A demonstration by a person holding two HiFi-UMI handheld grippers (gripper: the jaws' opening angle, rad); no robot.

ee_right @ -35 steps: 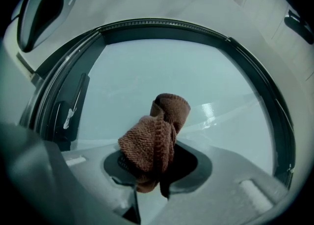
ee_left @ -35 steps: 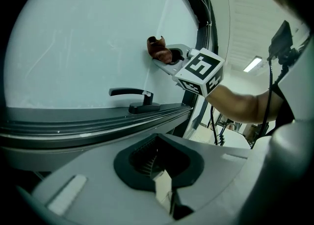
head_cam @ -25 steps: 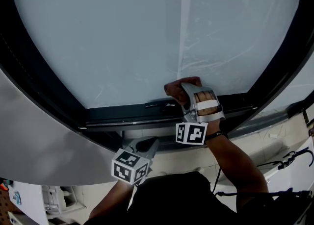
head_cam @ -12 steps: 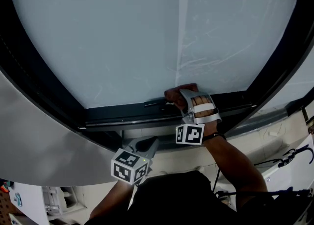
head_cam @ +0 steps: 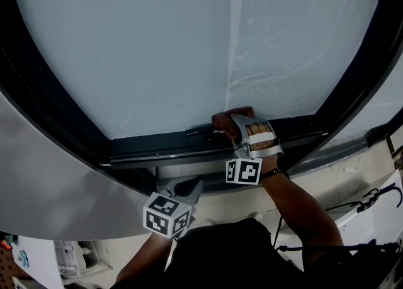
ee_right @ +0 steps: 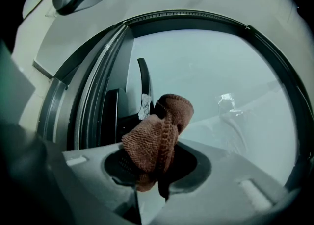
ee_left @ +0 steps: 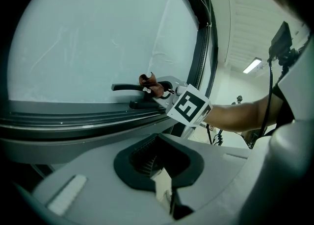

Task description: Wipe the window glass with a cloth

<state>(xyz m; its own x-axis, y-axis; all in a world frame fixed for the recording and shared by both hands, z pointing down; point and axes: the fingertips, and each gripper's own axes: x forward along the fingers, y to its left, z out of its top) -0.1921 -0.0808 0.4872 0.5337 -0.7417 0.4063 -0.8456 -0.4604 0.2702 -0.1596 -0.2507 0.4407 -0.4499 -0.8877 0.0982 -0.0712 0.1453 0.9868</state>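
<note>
The window glass [head_cam: 189,48] fills most of the head view, pale and streaked. My right gripper [head_cam: 234,129] is at the bottom edge of the pane, shut on a brown knitted cloth [head_cam: 221,120]. In the right gripper view the cloth [ee_right: 158,133] bunches up out of the right gripper [ee_right: 149,170], in front of the glass [ee_right: 221,72] and beside a black window handle [ee_right: 143,79]. My left gripper [head_cam: 187,188] hangs lower, below the frame and off the glass. In its own view the left gripper [ee_left: 159,172] looks shut with nothing in it, and the cloth [ee_left: 151,86] shows by the handle [ee_left: 125,87].
A dark frame [head_cam: 157,149] runs round the pane, with a second pane [head_cam: 384,111] to the right. A grey curved panel [head_cam: 44,187] lies at lower left. Black cables [head_cam: 371,203] and white equipment sit at lower right.
My right gripper has slid the cloth a little down the glass toward the lower frame, then held there. The left gripper has stayed put.
</note>
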